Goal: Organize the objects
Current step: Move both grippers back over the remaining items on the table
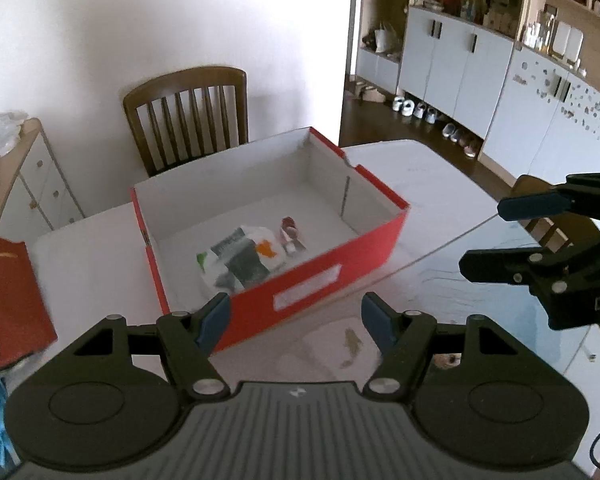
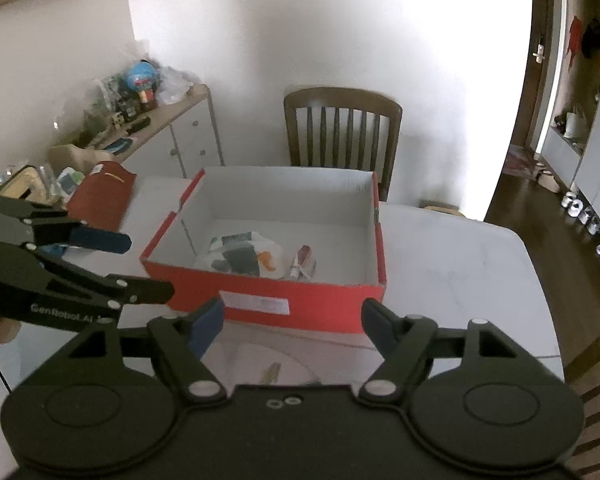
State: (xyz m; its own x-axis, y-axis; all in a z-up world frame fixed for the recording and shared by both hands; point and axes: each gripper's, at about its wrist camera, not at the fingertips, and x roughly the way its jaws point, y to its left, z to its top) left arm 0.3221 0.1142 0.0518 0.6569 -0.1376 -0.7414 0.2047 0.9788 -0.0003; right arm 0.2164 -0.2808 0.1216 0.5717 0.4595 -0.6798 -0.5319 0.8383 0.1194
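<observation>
Both claws hang spread and hold nothing. The left claw (image 1: 296, 320) hovers just short of the near wall of the red shoebox (image 1: 320, 276), whose open top lies ahead of it and slightly below. The right claw (image 2: 292, 326) sits in much the same pose, facing the long labelled side of the box from the other hand's side.

Inside the box, ahead of both claws, lie a crumpled printed packet (image 1: 240, 256) and, just beside it on the right, a small red-and-white tube (image 1: 291, 236). So part of the sorting looks done; this seems a pause between one drop and the next pick.

Left of the left claw, resting on the tabletop (image 1: 440, 208) edge, is the red box lid (image 1: 8, 300). Directly under the claws a small brownish thing (image 1: 352, 346) lies on the tabletop; it is too blurred to name.

The likely next move is either to dip to that small thing and pinch it, or to reach left for the lid. Either calls for lowering a claw first.
</observation>
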